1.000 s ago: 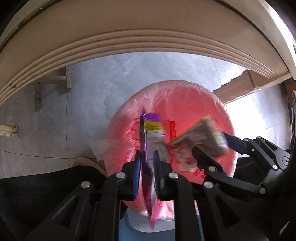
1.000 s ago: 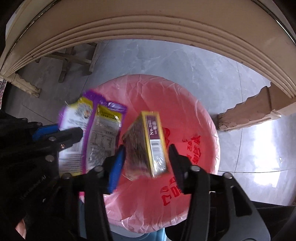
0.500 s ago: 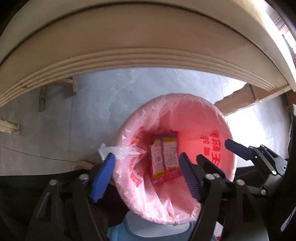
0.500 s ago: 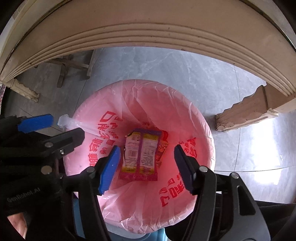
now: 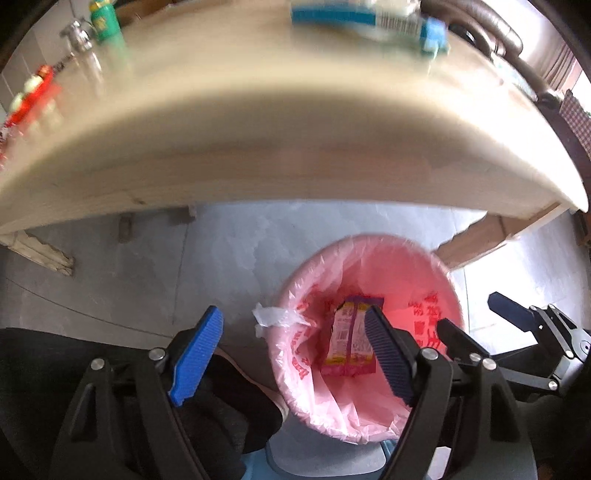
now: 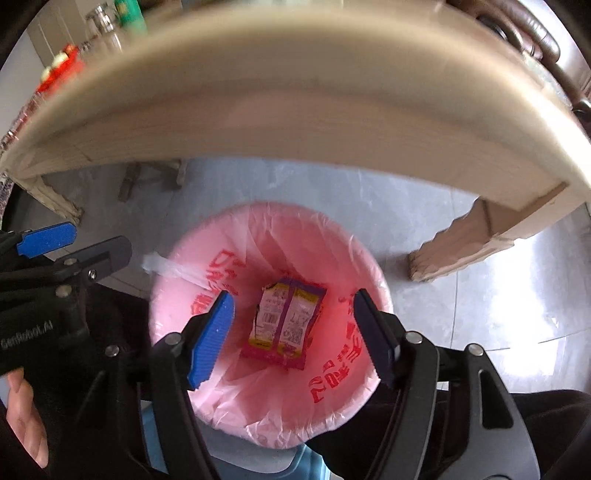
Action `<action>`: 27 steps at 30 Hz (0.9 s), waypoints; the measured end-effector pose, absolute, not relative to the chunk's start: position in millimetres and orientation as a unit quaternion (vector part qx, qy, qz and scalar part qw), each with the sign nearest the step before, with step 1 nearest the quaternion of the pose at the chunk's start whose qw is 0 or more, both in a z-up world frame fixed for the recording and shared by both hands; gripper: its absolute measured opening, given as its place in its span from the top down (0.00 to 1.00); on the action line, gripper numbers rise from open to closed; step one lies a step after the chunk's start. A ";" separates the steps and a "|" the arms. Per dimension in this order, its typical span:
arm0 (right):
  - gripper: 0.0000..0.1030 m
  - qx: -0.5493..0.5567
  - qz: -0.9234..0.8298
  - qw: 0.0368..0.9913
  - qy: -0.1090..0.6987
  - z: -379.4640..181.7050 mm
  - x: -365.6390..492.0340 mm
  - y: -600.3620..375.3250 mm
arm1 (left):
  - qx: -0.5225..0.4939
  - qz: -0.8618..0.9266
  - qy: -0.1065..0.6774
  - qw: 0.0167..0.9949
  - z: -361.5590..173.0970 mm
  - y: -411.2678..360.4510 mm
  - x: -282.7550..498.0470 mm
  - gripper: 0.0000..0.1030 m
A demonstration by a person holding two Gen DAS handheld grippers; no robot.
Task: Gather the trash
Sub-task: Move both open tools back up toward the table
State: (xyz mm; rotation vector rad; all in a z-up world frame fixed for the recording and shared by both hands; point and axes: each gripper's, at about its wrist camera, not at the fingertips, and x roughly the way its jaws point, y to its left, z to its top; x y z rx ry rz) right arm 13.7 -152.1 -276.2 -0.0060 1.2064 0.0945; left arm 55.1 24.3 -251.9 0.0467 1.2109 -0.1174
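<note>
A bin lined with a pink bag (image 5: 439, 273) (image 6: 369, 266) stands on the grey floor below the table edge. A purple and yellow snack wrapper (image 5: 349, 338) (image 6: 286, 321) lies at its bottom. My left gripper (image 5: 291, 354) is open and empty, above the bin's left rim. My right gripper (image 6: 295, 332) is open and empty, straight above the bin's mouth. The right gripper also shows at the right of the left wrist view (image 5: 476, 321). The left gripper shows at the left of the right wrist view (image 6: 74, 240).
A cream table (image 5: 280, 140) (image 6: 295, 99) fills the upper half of both views. On it are a blue and white box (image 5: 369, 18), a green bottle (image 5: 107, 22), glasses and a red pack (image 5: 26, 103). A table leg (image 6: 476, 243) stands right of the bin.
Both grippers opened and dropped the wrapper and the small box into the bin. Both have since risen and tilted up, so the table top now shows.
</note>
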 end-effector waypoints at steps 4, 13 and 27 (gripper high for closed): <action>0.35 -0.001 0.045 0.847 0.529 -229.7 1.6 -154.3 | 0.017 -0.056 0.539 0.840 -210.7 31.7 45.9 0.25; 0.26 -0.007 0.045 0.901 0.432 -124.7 -21.3 -161.6 | 0.006 -0.042 0.462 0.886 -110.8 49.6 25.2 0.20; 0.24 0.007 0.059 0.932 0.358 -32.0 -18.4 -165.6 | -0.007 -0.019 0.414 0.910 -18.1 53.8 25.9 0.14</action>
